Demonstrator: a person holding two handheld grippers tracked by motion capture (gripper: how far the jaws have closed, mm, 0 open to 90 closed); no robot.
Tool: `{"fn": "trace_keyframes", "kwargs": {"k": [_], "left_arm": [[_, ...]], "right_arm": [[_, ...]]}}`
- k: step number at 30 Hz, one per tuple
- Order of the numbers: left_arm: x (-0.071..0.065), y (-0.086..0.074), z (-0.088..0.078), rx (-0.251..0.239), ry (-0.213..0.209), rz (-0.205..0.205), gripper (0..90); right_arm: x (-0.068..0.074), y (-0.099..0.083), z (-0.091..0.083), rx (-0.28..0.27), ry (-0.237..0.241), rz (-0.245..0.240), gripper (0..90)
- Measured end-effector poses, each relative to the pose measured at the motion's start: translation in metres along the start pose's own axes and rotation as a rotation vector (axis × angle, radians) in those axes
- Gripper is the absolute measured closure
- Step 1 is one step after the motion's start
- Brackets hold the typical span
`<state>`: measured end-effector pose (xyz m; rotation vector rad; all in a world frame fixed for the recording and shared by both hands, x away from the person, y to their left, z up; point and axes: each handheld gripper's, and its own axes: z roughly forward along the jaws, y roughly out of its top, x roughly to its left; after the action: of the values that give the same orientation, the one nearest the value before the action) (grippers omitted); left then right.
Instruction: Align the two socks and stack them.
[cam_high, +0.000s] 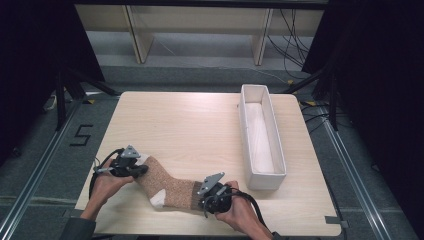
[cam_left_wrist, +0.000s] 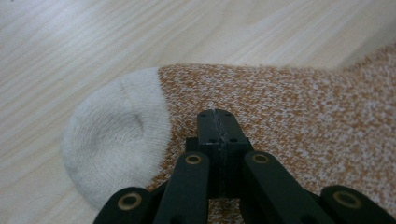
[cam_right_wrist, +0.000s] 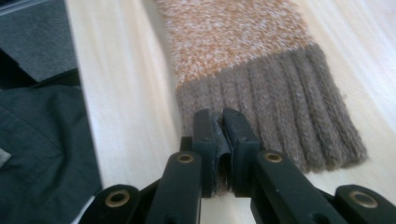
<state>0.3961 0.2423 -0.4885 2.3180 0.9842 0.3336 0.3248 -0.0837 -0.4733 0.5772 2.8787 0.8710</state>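
Observation:
A speckled orange-brown sock lies flat on the wooden table, with a white toe, a white heel and a brown ribbed cuff. My left gripper sits at the toe end. In the left gripper view its jaws are pressed together on the orange knit just beside the white toe. My right gripper is at the cuff end. In the right gripper view it is shut on the near corner of the ribbed cuff.
A long white open box stands lengthwise on the right side of the table, close to my right hand. The table's front edge runs just below both hands. A dark sleeve is at the left of the right gripper view.

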Motion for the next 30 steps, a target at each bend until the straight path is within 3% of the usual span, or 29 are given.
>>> {"fn": "trace_keyframes", "kwargs": {"k": [3, 9, 14, 15, 16, 18, 20, 23, 30], "left_arm": [[-0.006, -0.004, -0.004, 0.011, -0.012, 0.024, 89.6], [-0.015, -0.012, -0.008, -0.009, -0.035, 0.013, 89.6], [-0.027, -0.018, -0.012, -0.008, -0.033, 0.047, 89.5], [-0.031, -0.019, -0.011, -0.031, -0.032, 0.019, 89.5], [-0.032, -0.021, -0.013, -0.015, -0.039, 0.05, 89.5], [-0.036, -0.023, -0.013, -0.038, -0.037, 0.029, 89.5], [-0.035, -0.026, -0.014, -0.038, -0.042, 0.041, 89.4], [-0.034, -0.03, -0.014, -0.053, -0.053, -0.003, 89.4], [-0.036, -0.029, -0.014, -0.049, -0.04, 0.007, 89.4]], "right_arm": [[-0.01, -0.002, -0.003, 0.011, -0.02, 0.003, 84.4], [-0.028, -0.003, -0.008, 0.031, -0.062, 0.036, 84.4], [-0.044, 0.0, -0.008, 0.037, -0.099, 0.05, 84.1], [-0.046, 0.001, -0.008, 0.04, -0.108, 0.061, 84.1], [-0.048, 0.001, -0.008, 0.04, -0.116, 0.063, 84.0], [-0.053, 0.001, -0.008, 0.036, -0.116, 0.078, 83.9], [-0.055, 0.002, -0.007, 0.032, -0.12, 0.078, 83.8], [-0.057, 0.002, -0.006, 0.032, -0.119, 0.091, 83.8], [-0.056, 0.001, -0.007, 0.031, -0.105, 0.085, 82.8]]}}
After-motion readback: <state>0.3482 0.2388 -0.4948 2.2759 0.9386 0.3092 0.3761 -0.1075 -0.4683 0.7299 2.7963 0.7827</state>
